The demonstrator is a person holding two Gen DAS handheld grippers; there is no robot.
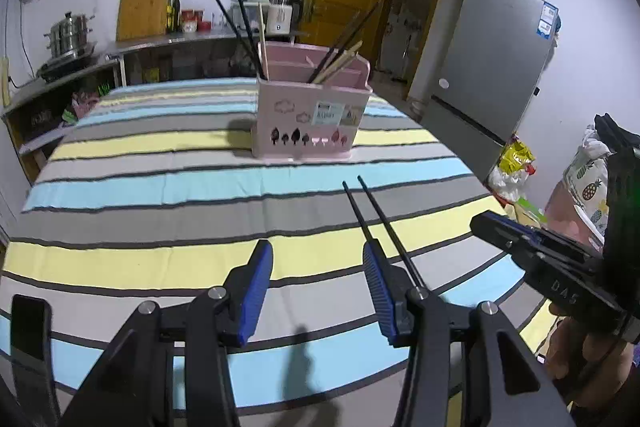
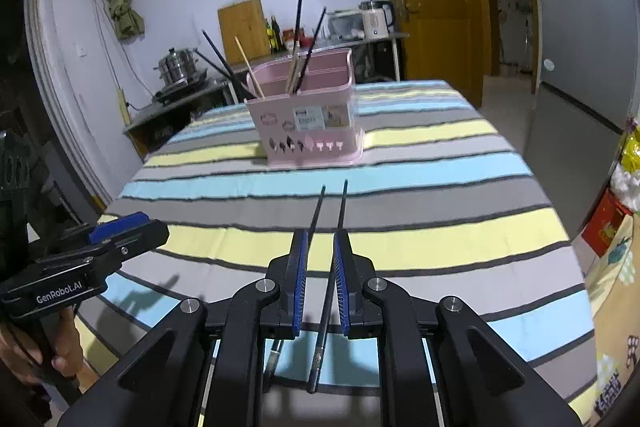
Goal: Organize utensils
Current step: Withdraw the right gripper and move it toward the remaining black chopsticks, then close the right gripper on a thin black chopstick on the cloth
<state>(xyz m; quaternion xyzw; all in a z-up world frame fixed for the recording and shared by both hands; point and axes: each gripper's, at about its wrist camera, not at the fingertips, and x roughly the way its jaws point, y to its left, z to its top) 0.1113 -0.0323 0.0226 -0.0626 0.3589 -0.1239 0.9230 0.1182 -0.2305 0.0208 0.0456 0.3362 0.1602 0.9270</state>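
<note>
A pink utensil holder (image 1: 308, 115) stands upright on the striped tablecloth, with several black and wooden chopsticks leaning in its compartments; it also shows in the right wrist view (image 2: 310, 125). Two black chopsticks (image 1: 376, 223) lie on the cloth in front of it, pointing toward it. My left gripper (image 1: 318, 291) is open and empty, with the chopsticks just beyond its right finger. My right gripper (image 2: 320, 259) hangs over the two chopsticks (image 2: 334, 223); its jaws stand a narrow gap apart, and the sticks run between and under the fingers. The right gripper (image 1: 532, 247) shows at the left view's right edge.
The table (image 1: 160, 187) fills both views. A counter (image 1: 60, 67) with a steel pot, bottles and a cutting board stands behind on the left. A grey fridge (image 1: 492, 59) and bags stand off the right edge. A yellow door is open at the back.
</note>
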